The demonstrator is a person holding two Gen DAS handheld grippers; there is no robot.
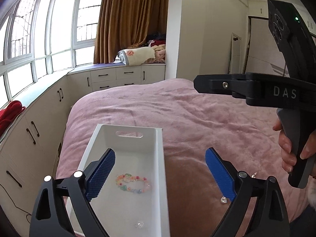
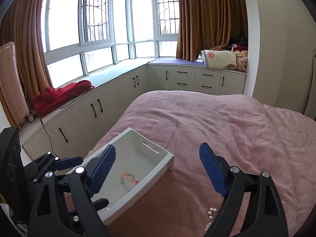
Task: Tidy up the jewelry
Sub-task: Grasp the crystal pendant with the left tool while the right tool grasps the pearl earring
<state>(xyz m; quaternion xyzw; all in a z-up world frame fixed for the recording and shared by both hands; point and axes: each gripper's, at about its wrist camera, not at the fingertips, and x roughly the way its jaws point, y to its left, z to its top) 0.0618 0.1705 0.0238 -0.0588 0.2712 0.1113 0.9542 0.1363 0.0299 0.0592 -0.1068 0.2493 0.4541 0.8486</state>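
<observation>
We take the white tray (image 1: 126, 130) on the pink blanket (image 1: 197, 114) as our landmark. Inside it lies the pastel bead bracelet (image 1: 132, 181), with a small clear sparkly piece (image 1: 139, 225) nearer us on the tray floor. Outside the tray, to its right on the blanket, sit a few pearly pieces (image 2: 211, 211); they are too small and half hidden, so we can only guess at beads or earrings. We judge them light, hard, slippery and apt to sink into the plush, best pinched across their middle from above. Our left gripper (image 1: 160, 175) straddles the tray's right wall, jaws wide apart and empty; our right gripper (image 2: 157, 172) hangs likewise spread above the blanket beside the tray. That tray wall is the only obstacle.
</observation>
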